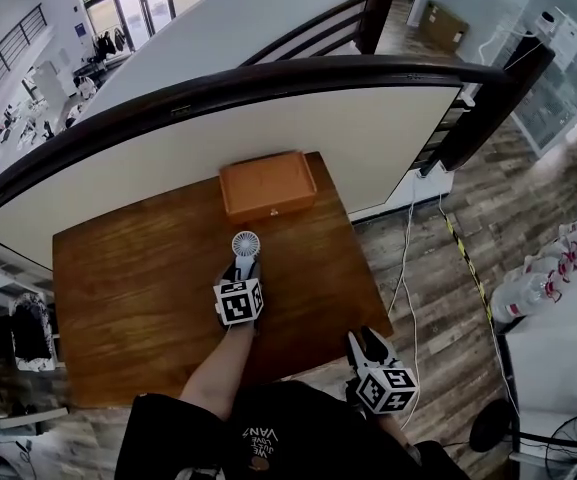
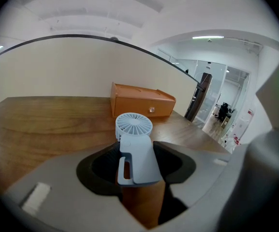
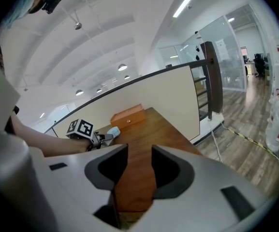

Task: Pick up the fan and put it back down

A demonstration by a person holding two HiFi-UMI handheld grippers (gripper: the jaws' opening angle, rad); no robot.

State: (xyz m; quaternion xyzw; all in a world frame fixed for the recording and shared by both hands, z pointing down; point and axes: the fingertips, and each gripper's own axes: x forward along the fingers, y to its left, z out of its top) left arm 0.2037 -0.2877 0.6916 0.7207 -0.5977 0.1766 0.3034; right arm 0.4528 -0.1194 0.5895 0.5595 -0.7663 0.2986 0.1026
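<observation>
A small pale blue handheld fan [image 1: 245, 244] hangs over the middle of the brown wooden table [image 1: 118, 288]. My left gripper [image 1: 243, 266] is shut on its handle. In the left gripper view the fan [image 2: 134, 129] lies between the two jaws with its round grille pointing away, toward an orange box [image 2: 141, 103]. My right gripper [image 1: 370, 343] hovers at the table's near right edge; it is open and only bare wood shows between its jaws [image 3: 134, 166]. From the right gripper view I see the left gripper [image 3: 100, 137] with the fan [image 3: 113, 132] off to the left.
The orange drawer box [image 1: 267, 186] stands at the table's far edge against a white partition topped by a dark rail [image 1: 268, 83]. Right of the table, cables [image 1: 408, 258] trail over the wood floor, and a white counter with bottles [image 1: 528, 293] stands further right.
</observation>
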